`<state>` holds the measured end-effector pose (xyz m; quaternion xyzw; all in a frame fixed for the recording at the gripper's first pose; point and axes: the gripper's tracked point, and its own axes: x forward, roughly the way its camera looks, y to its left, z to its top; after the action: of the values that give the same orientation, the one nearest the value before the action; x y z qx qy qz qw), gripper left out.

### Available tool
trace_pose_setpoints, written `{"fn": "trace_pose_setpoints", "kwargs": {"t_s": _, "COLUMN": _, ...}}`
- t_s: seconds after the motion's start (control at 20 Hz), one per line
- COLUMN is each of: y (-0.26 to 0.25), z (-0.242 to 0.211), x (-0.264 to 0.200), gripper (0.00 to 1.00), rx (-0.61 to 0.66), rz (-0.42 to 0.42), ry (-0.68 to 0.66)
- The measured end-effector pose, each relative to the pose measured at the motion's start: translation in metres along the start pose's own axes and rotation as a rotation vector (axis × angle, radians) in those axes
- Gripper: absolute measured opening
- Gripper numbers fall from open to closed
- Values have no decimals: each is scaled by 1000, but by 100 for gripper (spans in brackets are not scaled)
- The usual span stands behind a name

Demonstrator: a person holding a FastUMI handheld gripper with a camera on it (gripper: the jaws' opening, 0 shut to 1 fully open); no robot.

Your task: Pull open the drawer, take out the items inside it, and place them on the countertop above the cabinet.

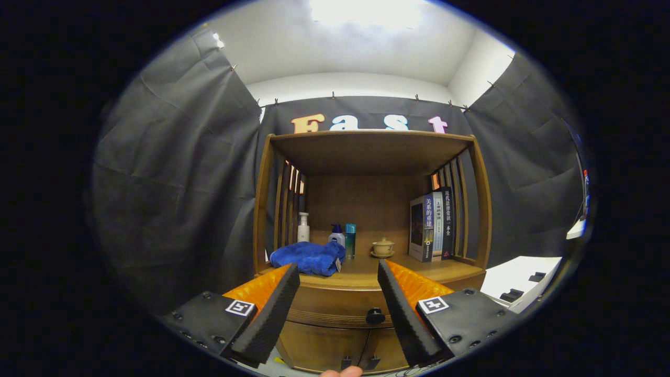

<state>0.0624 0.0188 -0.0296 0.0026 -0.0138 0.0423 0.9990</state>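
While the gripper hovers level, facing the cabinet, its 2 fingers stand wide apart and hold nothing. Between and just beyond them lies the closed drawer, its black knob close to the right finger. Above the drawer, a blue towel rests on the countertop beside bottles, a cup and books.

Countertop bears towel, bottles, teacup, books.
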Motion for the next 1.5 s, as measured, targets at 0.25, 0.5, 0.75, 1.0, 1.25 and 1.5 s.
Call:
{"fn": "trace_pose_setpoints", "kwargs": {"t_s": 0.25, "y": -28, "z": -44, "x": 27, "gripper": 98, "rx": -28, "rz": -58, "ry": 41}}
{"fn": "trace_pose_setpoints", "kwargs": {"t_s": 0.5, "y": -52, "z": -95, "x": 54, "gripper": 98, "rx": 8, "rz": -117, "ry": 90}}
{"fn": "trace_pose_setpoints", "kwargs": {"t_s": 0.75, "y": -78, "z": -154, "x": 84, "gripper": 98, "rx": -16, "rz": -143, "ry": 180}}
{"fn": "trace_pose_setpoints", "kwargs": {"t_s": 1.0, "y": -82, "z": -186, "x": 95, "gripper": 98, "rx": -23, "rz": -153, "ry": 218}}
{"fn": "trace_pose_setpoints", "kwargs": {"t_s": 1.25, "y": -84, "z": -195, "x": 109, "gripper": 91, "rx": -26, "rz": -151, "ry": 206}}
{"fn": "trace_pose_setpoints", "kwargs": {"t_s": 1.5, "y": -88, "z": -198, "x": 118, "gripper": 73, "rx": -5, "rz": -141, "ry": 216}}
